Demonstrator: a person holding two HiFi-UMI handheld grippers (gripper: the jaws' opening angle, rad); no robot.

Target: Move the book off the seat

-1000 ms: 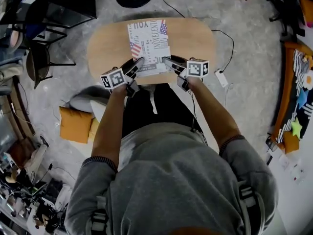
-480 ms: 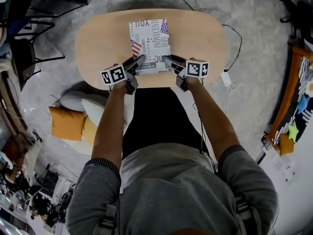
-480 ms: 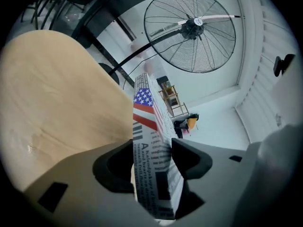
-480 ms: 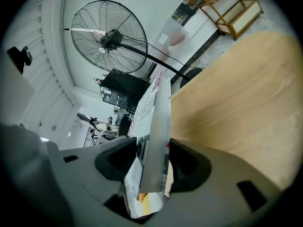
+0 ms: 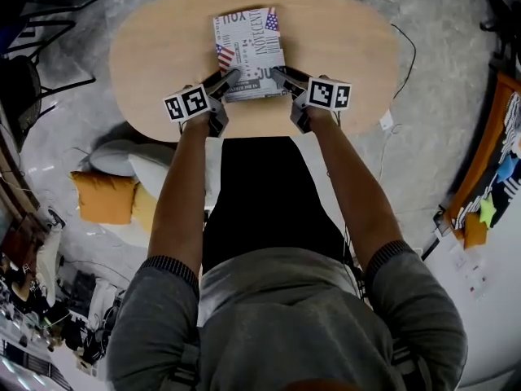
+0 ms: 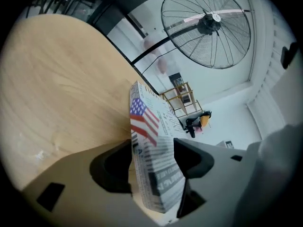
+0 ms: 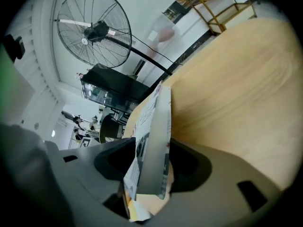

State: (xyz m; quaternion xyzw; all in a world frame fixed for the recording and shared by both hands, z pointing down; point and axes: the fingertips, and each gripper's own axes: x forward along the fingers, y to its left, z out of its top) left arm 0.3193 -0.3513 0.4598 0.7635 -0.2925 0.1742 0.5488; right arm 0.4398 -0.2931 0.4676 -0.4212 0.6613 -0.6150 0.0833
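The book (image 5: 248, 51), a white cover with black print and small flags, lies on the oval wooden table (image 5: 342, 47). My left gripper (image 5: 230, 78) is at its near left corner. In the left gripper view the book (image 6: 151, 141) is between that gripper's (image 6: 152, 160) jaws, which are opening, with a sliver of gap beside the lower pad. My right gripper (image 5: 278, 73) is at the near right corner. There the book's edge (image 7: 154, 141) is pinched between the right gripper's (image 7: 149, 162) pads, and those jaws are starting to open.
On the floor to the left are an orange cushion (image 5: 102, 198) and white cushions (image 5: 130, 165). A cable with a white adapter (image 5: 387, 120) runs right of the table. A big standing fan (image 6: 208, 25) is beyond the table. A dark chair (image 5: 16, 88) is far left.
The book now lies farther in from the table's near edge, and both grippers have gone forward with it. The table fills more of the top of the head view.
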